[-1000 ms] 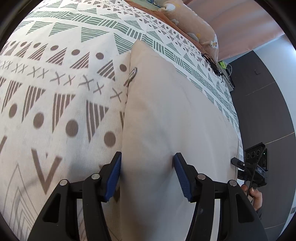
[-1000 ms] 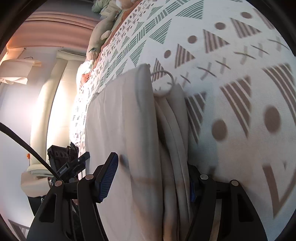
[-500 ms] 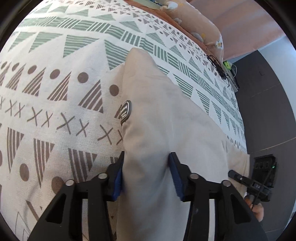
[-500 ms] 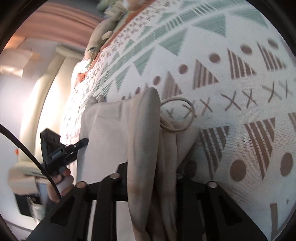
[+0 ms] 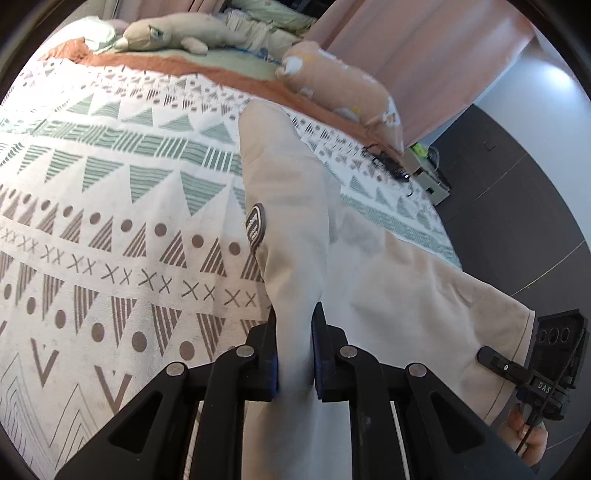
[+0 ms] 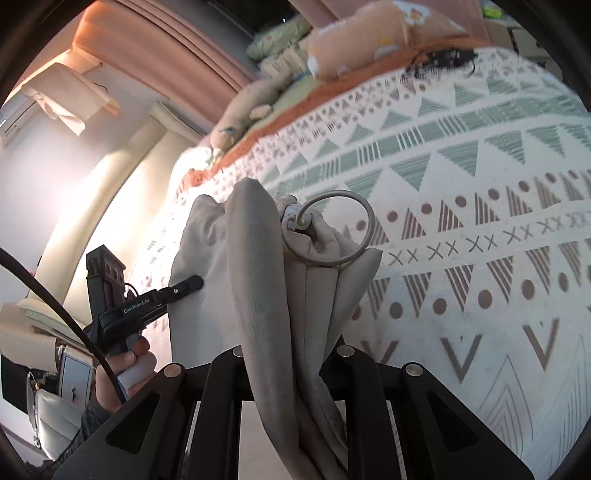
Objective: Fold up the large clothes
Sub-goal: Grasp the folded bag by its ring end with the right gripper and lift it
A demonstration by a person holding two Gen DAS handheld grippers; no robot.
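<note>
My left tongs [image 5: 294, 343] are clamped on a raised fold of the beige garment [image 5: 388, 295], and their jaws are closing on the cloth, which rises in a ridge away from me over the patterned bedspread [image 5: 110, 206]. A dark round patch [image 5: 255, 225] sits on the ridge's left flank. The garment's far edge drapes toward my right hand [image 5: 528, 439] at the bed's side. My right tongs [image 6: 291, 354] are clamped on a thick bunch of the same garment's layers, its looped drawcord [image 6: 332, 229] curling just above the bundle. Behind, a stuffed toy [image 5: 173, 35] and a pink pillow [image 5: 340, 85] lie at the bed's head.
</note>
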